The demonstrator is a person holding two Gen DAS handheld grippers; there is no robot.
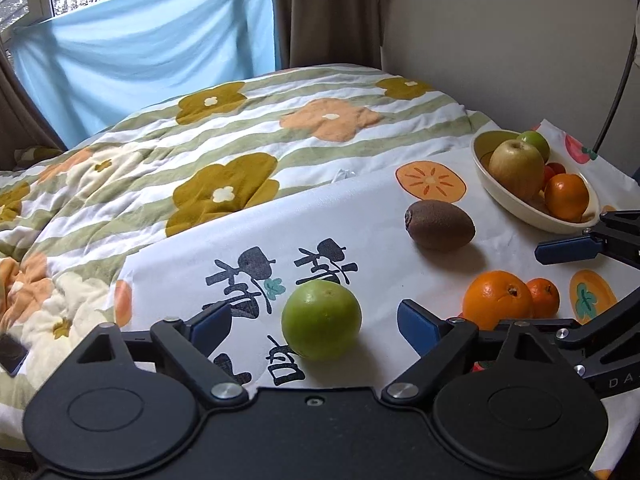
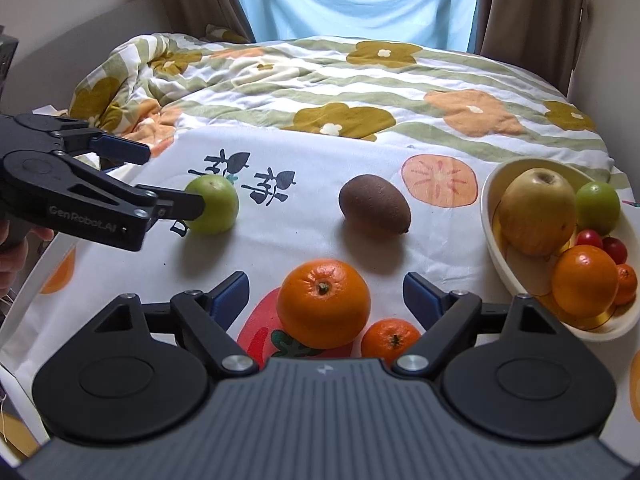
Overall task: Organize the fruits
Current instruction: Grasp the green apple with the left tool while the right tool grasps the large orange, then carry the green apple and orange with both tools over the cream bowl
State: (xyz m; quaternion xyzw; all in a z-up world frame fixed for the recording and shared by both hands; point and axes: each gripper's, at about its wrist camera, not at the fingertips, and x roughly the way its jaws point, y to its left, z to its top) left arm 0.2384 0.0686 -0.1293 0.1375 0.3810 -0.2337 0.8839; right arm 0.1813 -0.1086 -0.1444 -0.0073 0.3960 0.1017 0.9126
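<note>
The left gripper [image 1: 314,322] has its fingers spread around the green fruit [image 1: 321,319], not yet pinching it. The right gripper [image 2: 326,294] is likewise spread, with the large orange [image 2: 324,303] between its fingers. Both fruits are round and lie on a cloth [image 2: 288,236] over soft bedding, so an off-centre squeeze may roll them away from the bowl [image 2: 494,240]. The left gripper reads "GenRobot.AI"; the cloth's characters are unreadable.
</note>
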